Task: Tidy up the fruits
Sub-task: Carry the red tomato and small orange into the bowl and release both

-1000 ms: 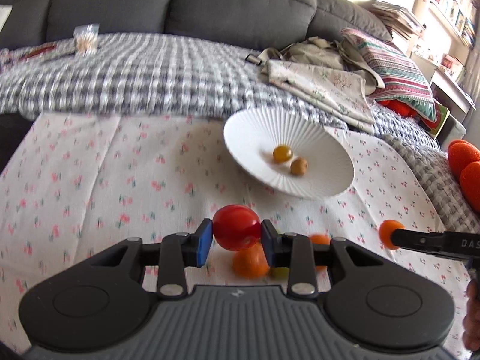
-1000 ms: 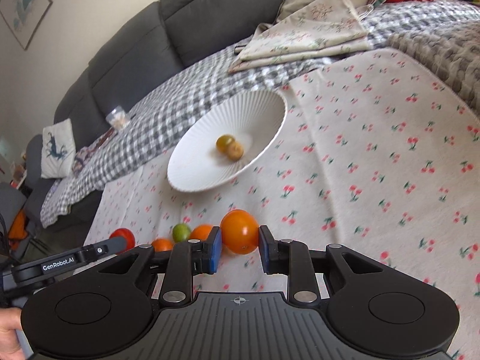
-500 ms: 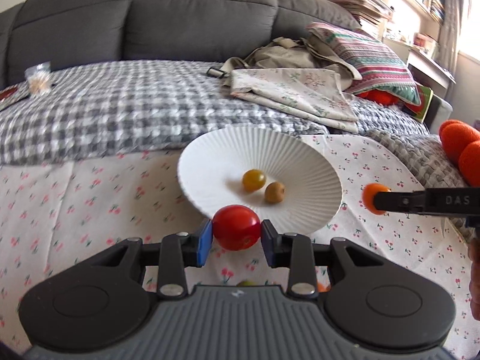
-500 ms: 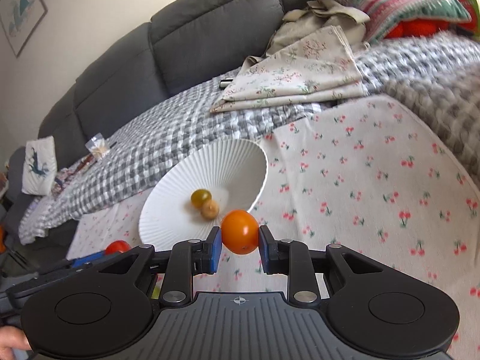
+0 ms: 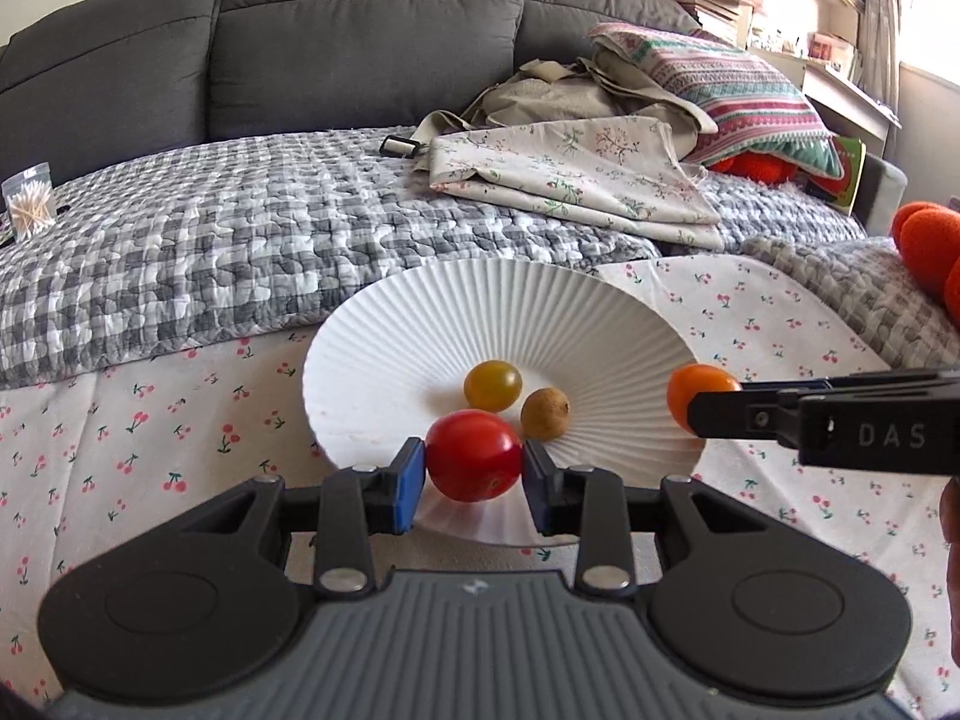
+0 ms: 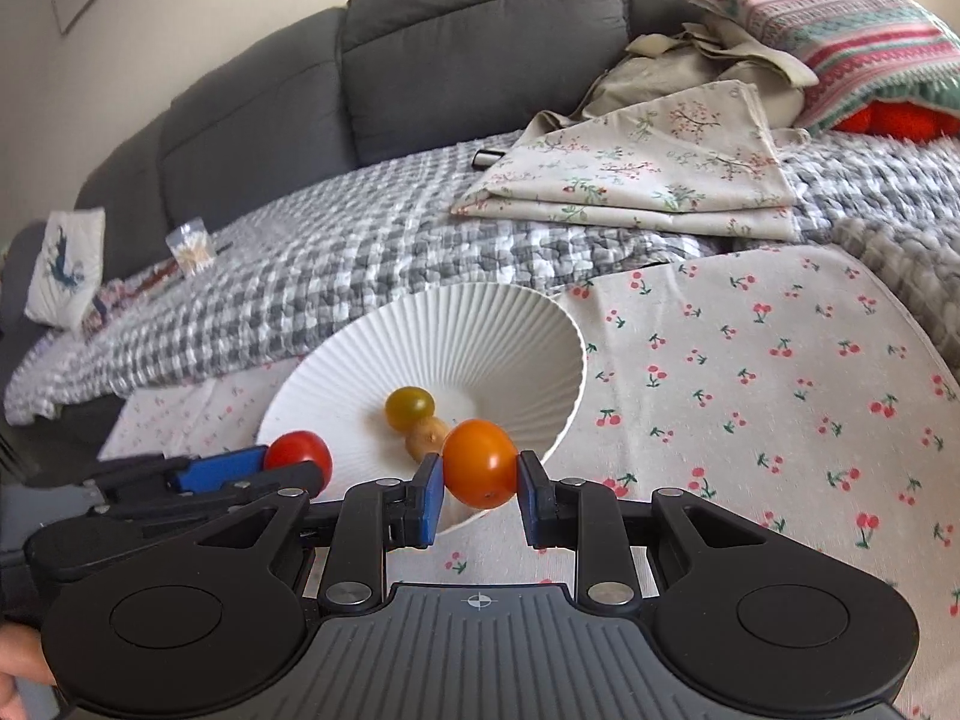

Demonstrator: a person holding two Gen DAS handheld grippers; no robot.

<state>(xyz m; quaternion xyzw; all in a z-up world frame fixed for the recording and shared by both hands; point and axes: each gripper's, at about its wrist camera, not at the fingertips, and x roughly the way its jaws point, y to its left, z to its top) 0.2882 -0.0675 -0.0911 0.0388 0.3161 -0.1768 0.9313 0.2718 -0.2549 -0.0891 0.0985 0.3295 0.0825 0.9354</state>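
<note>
My left gripper (image 5: 474,474) is shut on a red tomato (image 5: 473,455) and holds it over the near rim of the white ribbed plate (image 5: 420,324). My right gripper (image 6: 480,489) is shut on an orange tomato (image 6: 480,463) at the plate's right near edge (image 6: 480,324). It also shows in the left wrist view (image 5: 699,391), and the red tomato shows in the right wrist view (image 6: 298,450). In the plate lie a yellow-green tomato (image 5: 492,385) and a small brown fruit (image 5: 545,414), touching each other.
The plate rests on a cherry-print cloth (image 5: 150,420). Behind it lie a grey checked quilt (image 5: 210,228), folded floral fabric (image 5: 570,180), a striped pillow (image 5: 720,84) and a dark sofa back (image 5: 360,30). A jar of toothpicks (image 5: 27,207) stands far left.
Both grippers have carried their tomatoes forward from the loose fruit on the cloth to the plate; they now hover at its near rim. The loose fruits have dropped out of view.
</note>
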